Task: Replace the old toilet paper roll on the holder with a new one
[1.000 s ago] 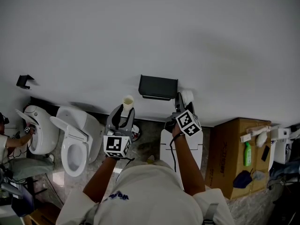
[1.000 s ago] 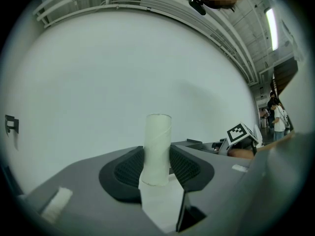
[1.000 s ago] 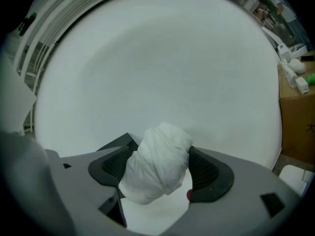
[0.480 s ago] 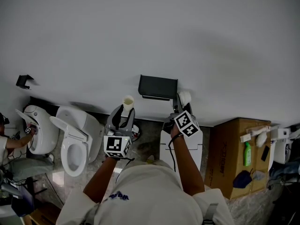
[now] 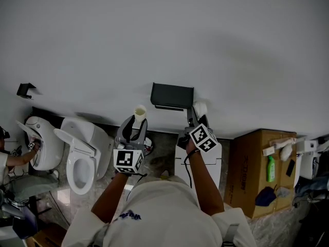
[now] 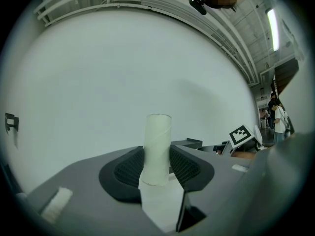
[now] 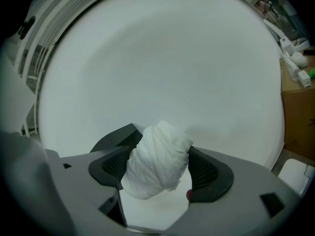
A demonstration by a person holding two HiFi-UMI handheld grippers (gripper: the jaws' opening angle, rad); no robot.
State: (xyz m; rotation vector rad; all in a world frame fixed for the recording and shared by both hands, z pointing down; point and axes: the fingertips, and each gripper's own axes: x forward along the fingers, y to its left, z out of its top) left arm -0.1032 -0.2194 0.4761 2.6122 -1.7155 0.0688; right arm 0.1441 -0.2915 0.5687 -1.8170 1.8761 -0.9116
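Observation:
The dark paper holder (image 5: pixel 172 96) is fixed to the white wall. My left gripper (image 5: pixel 136 121) is shut on the old bare cardboard tube (image 5: pixel 140 112), held upright to the left of and below the holder. In the left gripper view the tube (image 6: pixel 156 149) stands between the jaw pads of the gripper (image 6: pixel 156 168). My right gripper (image 5: pixel 194 115) is shut on the new white paper roll (image 5: pixel 200 108), just at the holder's lower right corner. In the right gripper view the roll (image 7: pixel 157 160) fills the jaws of the gripper (image 7: pixel 157 167), and part of the holder (image 7: pixel 118 134) shows behind it.
Two white toilets (image 5: pixel 81 149) stand along the wall at the left, and a person's hand (image 5: pixel 30 147) reaches into the far one. A white cistern lid (image 5: pixel 208 161) lies under my right arm. A cardboard box (image 5: pixel 259 171) with bottles stands at the right.
My right gripper with the new roll has crept a little left and up, closer to the holder. The left gripper and tube stay put.

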